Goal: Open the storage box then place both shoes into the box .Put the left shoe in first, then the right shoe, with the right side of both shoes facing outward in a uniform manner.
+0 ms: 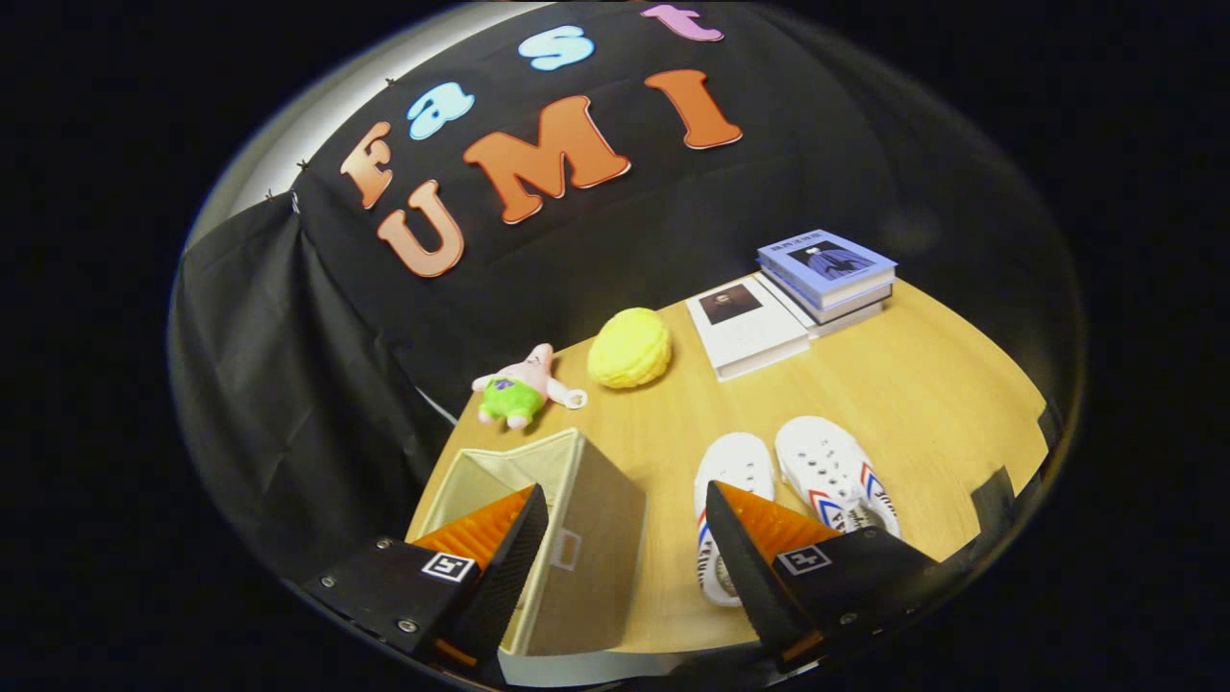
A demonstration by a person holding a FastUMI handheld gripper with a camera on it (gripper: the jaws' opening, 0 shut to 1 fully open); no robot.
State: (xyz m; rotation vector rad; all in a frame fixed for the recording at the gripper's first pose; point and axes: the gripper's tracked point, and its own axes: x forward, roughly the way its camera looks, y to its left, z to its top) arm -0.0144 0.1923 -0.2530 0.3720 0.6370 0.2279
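Gripper (627, 524) fingers spread wide, gripping nothing. Storage box (567, 548) lower centre-left, partly behind left finger; two shoes (798, 481) lower right by right finger. Farther up the table (922, 384): plush toy (519, 389), yellow ball (629, 348), books (798, 298).

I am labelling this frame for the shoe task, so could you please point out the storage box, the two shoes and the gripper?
storage box (586, 548): gripper view, its beige side wall.
left-hand shoe (735, 466): gripper view, its white toe.
right-hand shoe (826, 461): gripper view, its white upper.
gripper (625, 519): gripper view, midway between its open fingertips.
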